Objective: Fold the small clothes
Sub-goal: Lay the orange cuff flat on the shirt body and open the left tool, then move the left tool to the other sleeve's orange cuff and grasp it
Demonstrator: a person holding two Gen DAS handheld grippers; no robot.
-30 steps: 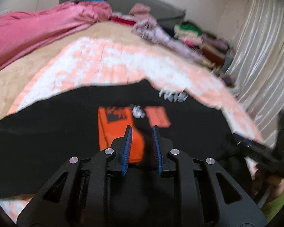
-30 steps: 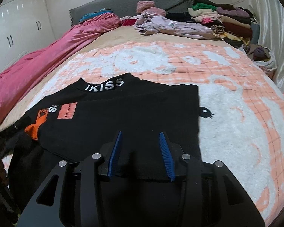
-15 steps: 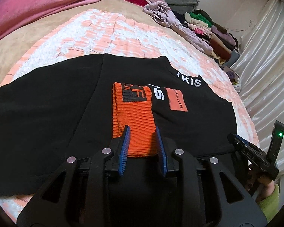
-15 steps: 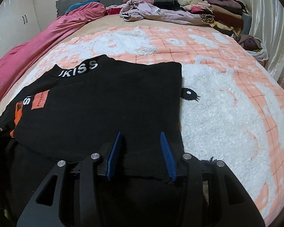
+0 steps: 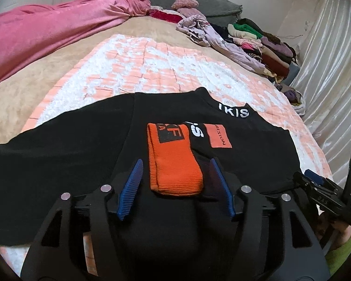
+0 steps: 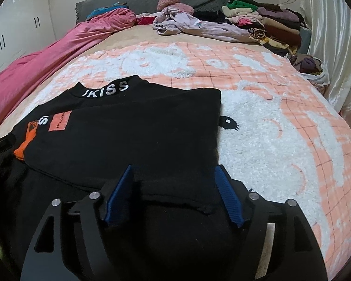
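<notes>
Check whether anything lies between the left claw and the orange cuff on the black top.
Nothing visible does. The left claw has just been opening, and the orange cuff lies directly between its blue fingers with clear gaps on both sides. Only the black top lies beneath it, spread on the blanket.

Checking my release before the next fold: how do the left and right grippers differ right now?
The left gripper straddles the black top's orange cuff; the right gripper straddles its plain black hem edge. Each gripper's jaws have just been opening, with fabric lying between the pads, unpinched.
</notes>
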